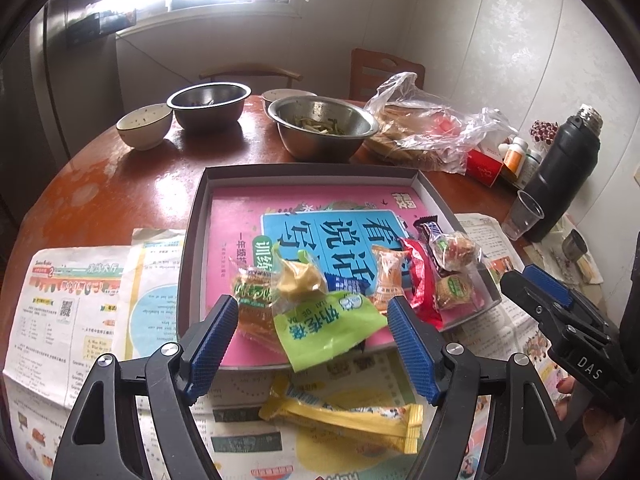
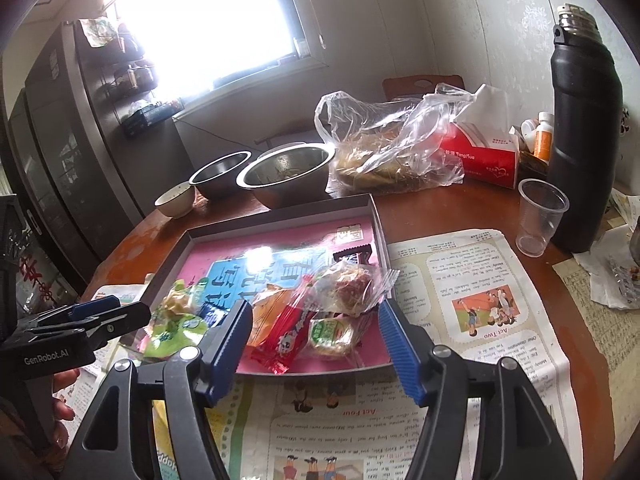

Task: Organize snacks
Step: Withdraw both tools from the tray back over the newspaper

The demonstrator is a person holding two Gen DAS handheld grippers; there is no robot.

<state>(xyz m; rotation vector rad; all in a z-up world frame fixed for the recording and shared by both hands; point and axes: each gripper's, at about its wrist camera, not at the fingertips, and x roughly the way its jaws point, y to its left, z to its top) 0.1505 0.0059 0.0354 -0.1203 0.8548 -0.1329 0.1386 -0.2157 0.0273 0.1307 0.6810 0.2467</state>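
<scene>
Grey tray of wrapped snacks

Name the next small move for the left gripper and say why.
Probably lower the left gripper onto the yellow snack packet lying on the newspaper just outside the tray. Its jaws are open and empty, and the other snacks already sit in the tray.

- We see two steel bowls and a small ceramic bowl at the table's far side.
- Beside them we find a clear plastic bag, a red tissue box, a black flask and an upright plastic cup.
</scene>
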